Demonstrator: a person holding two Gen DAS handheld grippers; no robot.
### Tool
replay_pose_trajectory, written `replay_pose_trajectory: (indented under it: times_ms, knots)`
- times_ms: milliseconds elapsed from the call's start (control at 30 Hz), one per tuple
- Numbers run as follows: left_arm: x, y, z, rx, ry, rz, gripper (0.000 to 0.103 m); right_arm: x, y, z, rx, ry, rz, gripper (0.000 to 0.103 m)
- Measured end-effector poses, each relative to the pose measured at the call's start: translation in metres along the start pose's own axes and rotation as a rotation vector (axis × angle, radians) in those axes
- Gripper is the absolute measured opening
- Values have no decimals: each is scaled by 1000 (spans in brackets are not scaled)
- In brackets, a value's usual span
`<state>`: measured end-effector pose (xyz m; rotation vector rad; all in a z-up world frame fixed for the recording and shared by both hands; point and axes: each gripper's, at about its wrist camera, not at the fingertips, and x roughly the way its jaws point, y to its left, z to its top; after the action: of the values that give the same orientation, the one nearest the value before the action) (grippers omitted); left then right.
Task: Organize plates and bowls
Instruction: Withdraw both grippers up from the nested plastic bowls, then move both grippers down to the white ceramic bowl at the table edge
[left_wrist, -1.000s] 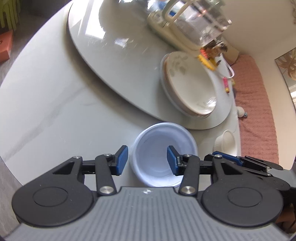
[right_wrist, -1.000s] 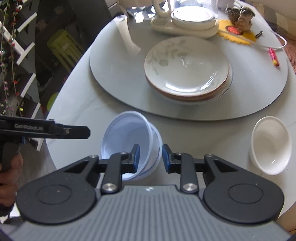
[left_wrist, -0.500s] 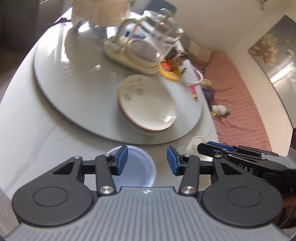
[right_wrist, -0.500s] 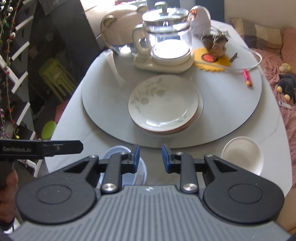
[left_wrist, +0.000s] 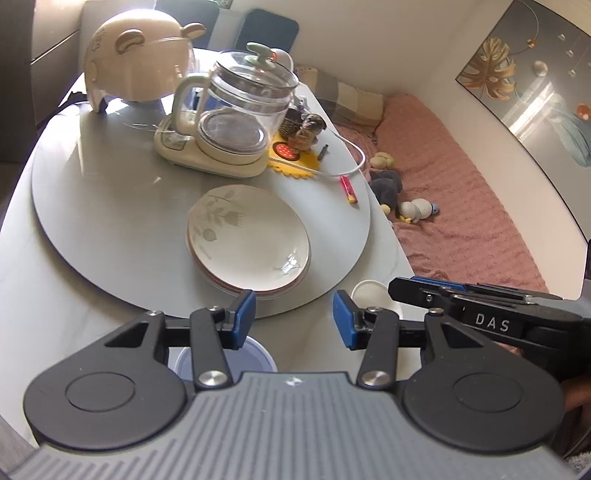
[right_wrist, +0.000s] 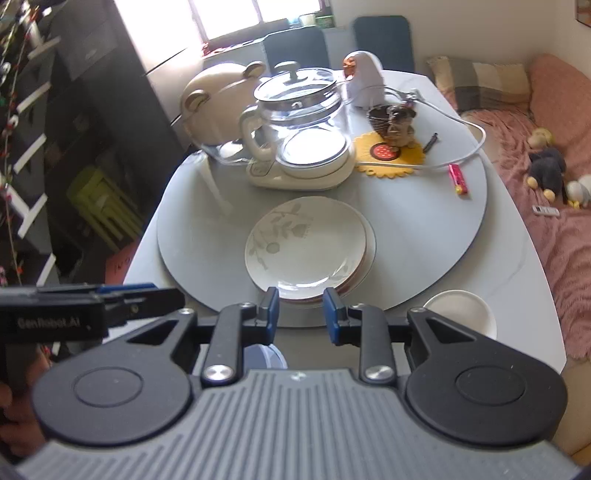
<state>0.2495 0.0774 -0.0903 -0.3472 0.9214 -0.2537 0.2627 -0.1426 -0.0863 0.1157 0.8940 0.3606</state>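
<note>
Both tongs raised above desk (left_wrist: 44, 280), nothing between pads.

L tongs (left_wrist: 293, 319): released, wide gap, empty. Blue plastic bowl (left_wrist: 255, 356) on desk directly below, mostly hidden under L-side finger and tong body; only part of rim visible. Plate stack (left_wrist: 249, 240) just ahead, on turntable (left_wrist: 110, 206), top plate w/ leaf print, reddish rim of lower plate showing at near edge. Small white bowl (left_wrist: 371, 293) on desk ahead-right, just past R-side pad, partly behind R tongs' body.

R tongs (right_wrist: 299, 314): released, narrower gap than L, empty. Plate stack (right_wrist: 308, 251) straight ahead, near edge seen just over pad tips. Small white bowl (right_wrist: 461, 312) to right on desk, off turntable (right_wrist: 424, 229). Blue plastic bowl (right_wrist: 266, 356) below, sliver only, between finger arms. L tongs' body at left edge of view.

Farther ahead of both: glass kettle (left_wrist: 240, 110) on base, bear-shaped appliance (left_wrist: 133, 62), yellow mat (right_wrist: 388, 155) w/ figurine, red-yellow pen (right_wrist: 458, 179), white cable.
</note>
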Motion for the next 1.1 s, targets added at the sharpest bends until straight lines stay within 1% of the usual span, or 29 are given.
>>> replay_pose_trajectory:
  times_ms: [133,200,233,333,467,600,733,833,900,933,1000,1067,1100]
  knots:
    - [8,-10,3,27,18,-18,52,-4,-8,-7,6,4,-32,30]
    - [15,-17,4,39,20,-11,52,-4,-16,-9,10,5,-39,30]
    - [18,-20,6,36,25,-7,52,-2,-22,-8,21,8,-35,30]
    - [24,-23,10,-20,28,-8,52,4,-43,2,57,23,-37,30]
    - [34,-30,13,-41,36,70,52,9,-65,12,52,20,-20,30]
    - [46,-40,17,-77,45,96,52,15,-81,15,20,30,10,30]
    - [55,-57,22,-68,43,114,52,18,-93,17,5,28,23,30]
    - [59,-66,25,-70,27,127,52,21,-98,20,-5,25,30,30]
    - [64,-69,27,-101,28,118,52,21,-102,22,-13,20,37,30]
    - [68,-71,29,-115,29,101,52,20,-104,21,-12,17,40,30]
    - [77,-77,33,-109,33,85,52,20,-111,19,-5,21,47,30]
    - [86,-84,35,-96,50,81,52,20,-119,18,4,26,34,30]
    - [89,-87,35,-100,55,63,52,20,-123,17,15,28,26,30]
